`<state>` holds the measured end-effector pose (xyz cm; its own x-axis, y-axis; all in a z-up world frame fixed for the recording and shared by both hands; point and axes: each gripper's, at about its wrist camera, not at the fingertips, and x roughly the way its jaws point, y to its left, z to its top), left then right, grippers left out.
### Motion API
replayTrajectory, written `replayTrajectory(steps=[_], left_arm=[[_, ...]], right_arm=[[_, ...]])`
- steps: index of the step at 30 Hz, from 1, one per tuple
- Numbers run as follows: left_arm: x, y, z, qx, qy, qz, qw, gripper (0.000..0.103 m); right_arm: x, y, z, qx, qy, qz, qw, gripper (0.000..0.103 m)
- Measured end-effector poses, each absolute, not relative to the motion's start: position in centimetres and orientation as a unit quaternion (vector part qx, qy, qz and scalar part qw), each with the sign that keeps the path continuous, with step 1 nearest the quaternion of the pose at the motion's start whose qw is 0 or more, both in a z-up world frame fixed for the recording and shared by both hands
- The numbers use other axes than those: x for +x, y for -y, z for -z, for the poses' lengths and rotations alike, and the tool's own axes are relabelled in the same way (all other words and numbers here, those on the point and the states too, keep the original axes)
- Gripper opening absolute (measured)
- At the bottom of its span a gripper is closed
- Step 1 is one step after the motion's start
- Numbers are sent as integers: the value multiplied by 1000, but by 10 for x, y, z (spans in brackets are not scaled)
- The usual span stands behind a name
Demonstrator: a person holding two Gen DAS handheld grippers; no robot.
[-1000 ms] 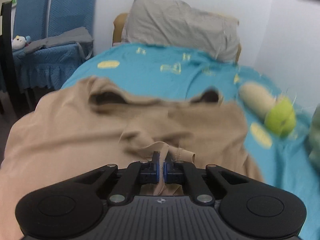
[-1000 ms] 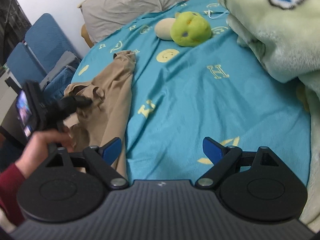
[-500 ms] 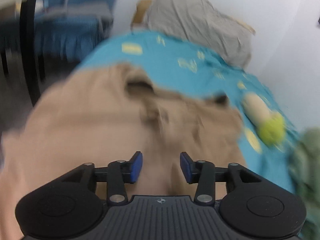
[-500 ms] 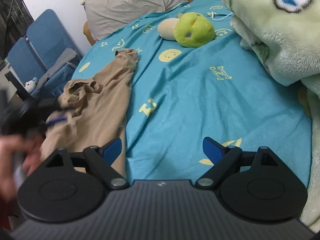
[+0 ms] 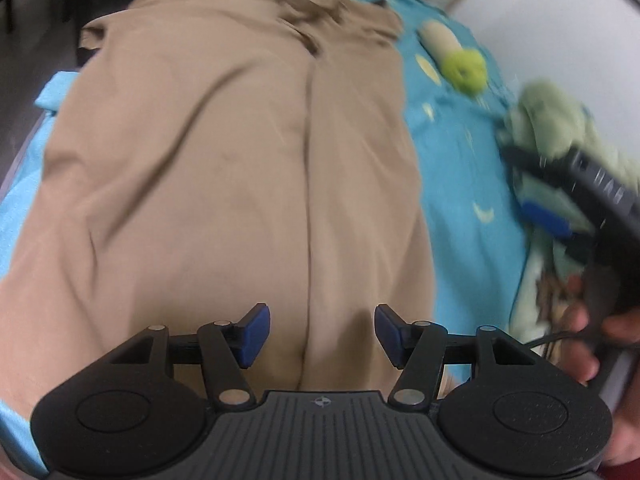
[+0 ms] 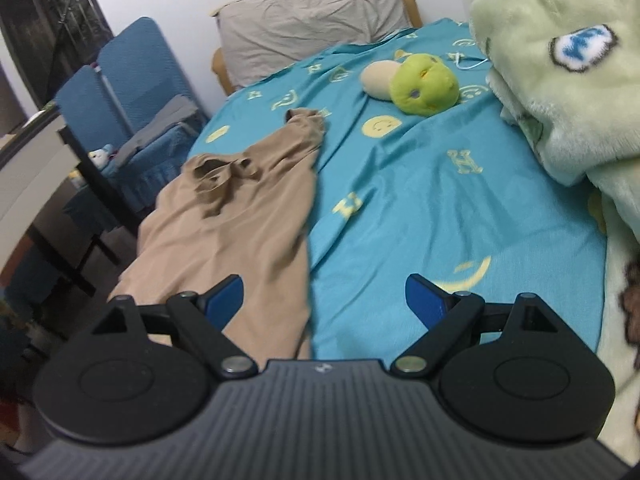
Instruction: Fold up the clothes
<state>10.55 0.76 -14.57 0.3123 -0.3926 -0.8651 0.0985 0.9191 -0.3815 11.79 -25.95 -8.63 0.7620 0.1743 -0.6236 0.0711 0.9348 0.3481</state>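
Directly under your left gripper point(image 5: 322, 334), jaws spread and empty, the tan garment point(image 5: 240, 168) runs lengthwise toward 12 o'clock on the teal bedsheet point(image 6: 420, 200); your right gripper point(image 6: 324, 300), equally open, sees it at 10 o'clock, so left is nearer.

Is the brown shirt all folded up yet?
Not yet. Done so far: the tan shirt lies spread lengthwise on the blue bedsheet, with a crease down its middle, maybe a first fold. In hand: nothing; the left tool hangs open over the shirt's near end, and the right tool is open too. Left to do: the shirt is long and not a neat bundle, so more folding.
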Motion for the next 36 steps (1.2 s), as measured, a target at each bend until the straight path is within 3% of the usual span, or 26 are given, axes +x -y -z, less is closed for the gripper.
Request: replayTrajectory(steps=[7, 11, 15, 21, 26, 29, 36], left_arm=[[72, 21, 144, -17, -571, 169, 803, 62], [64, 10, 128, -28, -550, 161, 819, 71], [75, -28, 99, -100, -514, 133, 842, 82], [144, -125, 74, -279, -467, 19, 839, 87], [224, -216, 88, -395, -419, -92, 812, 88], [259, -261, 124, -463, -408, -118, 778, 88], [308, -285, 189, -528, -383, -127, 747, 88]], right_arm=[[87, 249, 85, 156, -358, -37, 920, 89], [88, 250, 87, 157, -359, -25, 920, 89], [87, 254, 87, 165, -353, -21, 921, 89], [88, 257, 88, 177, -351, -22, 919, 89], [98, 253, 94, 180, -360, -28, 915, 89], [108, 248, 101, 173, -371, -28, 912, 89], [145, 239, 123, 166, -388, -15, 906, 89]])
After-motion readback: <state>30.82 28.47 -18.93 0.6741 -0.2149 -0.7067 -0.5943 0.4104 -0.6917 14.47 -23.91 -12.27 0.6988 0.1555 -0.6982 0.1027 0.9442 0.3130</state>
